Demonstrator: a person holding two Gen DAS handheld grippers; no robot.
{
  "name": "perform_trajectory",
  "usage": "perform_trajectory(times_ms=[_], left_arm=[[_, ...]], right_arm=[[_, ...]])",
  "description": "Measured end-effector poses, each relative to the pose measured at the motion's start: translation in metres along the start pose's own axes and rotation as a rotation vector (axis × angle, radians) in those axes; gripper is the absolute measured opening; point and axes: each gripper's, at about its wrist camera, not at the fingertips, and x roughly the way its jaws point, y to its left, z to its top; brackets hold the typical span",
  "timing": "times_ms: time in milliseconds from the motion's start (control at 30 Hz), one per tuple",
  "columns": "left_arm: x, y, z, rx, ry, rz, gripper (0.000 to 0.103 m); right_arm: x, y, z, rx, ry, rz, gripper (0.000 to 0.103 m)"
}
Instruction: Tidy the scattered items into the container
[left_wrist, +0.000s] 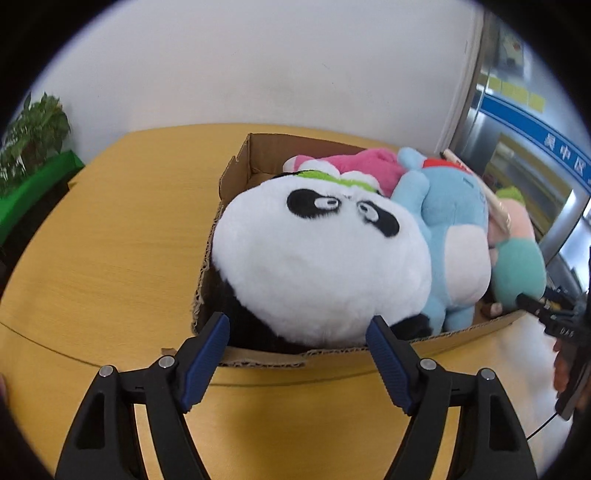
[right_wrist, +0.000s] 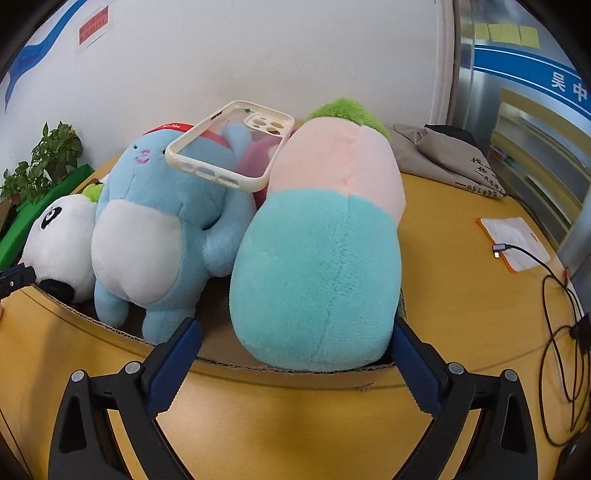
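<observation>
Facing left gripper: panda, seemingly apart.

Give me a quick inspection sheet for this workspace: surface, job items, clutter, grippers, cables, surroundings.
Surface: yellow wooden table, bare left of the box.
Job's things: cardboard box holds panda plush, blue plush, teal-and-pink plush, pink plush; phone case rests on top of the plushes.
Clutter: grey cloth bag, white pad with orange edge.
Grippers: left gripper open before the panda; right gripper open around the teal-and-pink plush's base, contact unclear.
Cables: black cable looped at table's right, plug on the pad.
Surroundings: white wall, potted plant, glass door.
</observation>
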Motion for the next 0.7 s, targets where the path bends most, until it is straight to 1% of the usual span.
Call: perform_trajectory(times_ms=[100, 233, 333, 367, 433, 467, 533, 567, 633, 700], left_arm=[[-0.014, 0.005, -0.009, 0.032, -0.009, -0.005, 0.076], [-0.023, 0.007, -0.014, 0.04, -0.003, -0.01, 0.076], [-0.029, 0.002, -0.017, 0.065, -0.017, 0.013, 0.076], [-0.032, 0.0, -0.02, 0.071, -0.028, 0.025, 0.076], [-0.04, -0.001, -0.021, 0.064, -0.062, 0.037, 0.076], [-0.042, 0.001, -0.021, 0.049, -0.069, 0.015, 0.076], [-0.046, 0.0, -0.024, 0.025, -0.104, -0.037, 0.076], [-0.048, -0.003, -0.026, 0.02, -0.126, -0.047, 0.076], [-0.049, -0.009, -0.03, 0.006, -0.172, -0.042, 0.076], [-0.045, -0.014, -0.035, -0.026, -0.2, -0.055, 0.078]], right_arm=[[-0.008, 0.001, -0.008, -0.007, -0.019, -0.001, 0.1], [-0.018, -0.001, -0.015, -0.018, -0.038, 0.015, 0.101], [-0.039, -0.002, -0.022, -0.018, -0.087, 0.008, 0.101], [-0.047, 0.0, -0.025, -0.015, -0.106, 0.01, 0.103], [-0.06, 0.008, -0.037, -0.005, -0.139, 0.043, 0.103], [-0.064, 0.013, -0.042, -0.007, -0.153, 0.049, 0.103], [-0.068, 0.021, -0.049, -0.01, -0.187, 0.03, 0.103], [-0.068, 0.024, -0.051, -0.004, -0.199, 0.024, 0.103], [-0.065, 0.028, -0.052, 0.017, -0.22, 0.029, 0.103], [-0.058, 0.034, -0.055, 0.042, -0.227, 0.037, 0.103]])
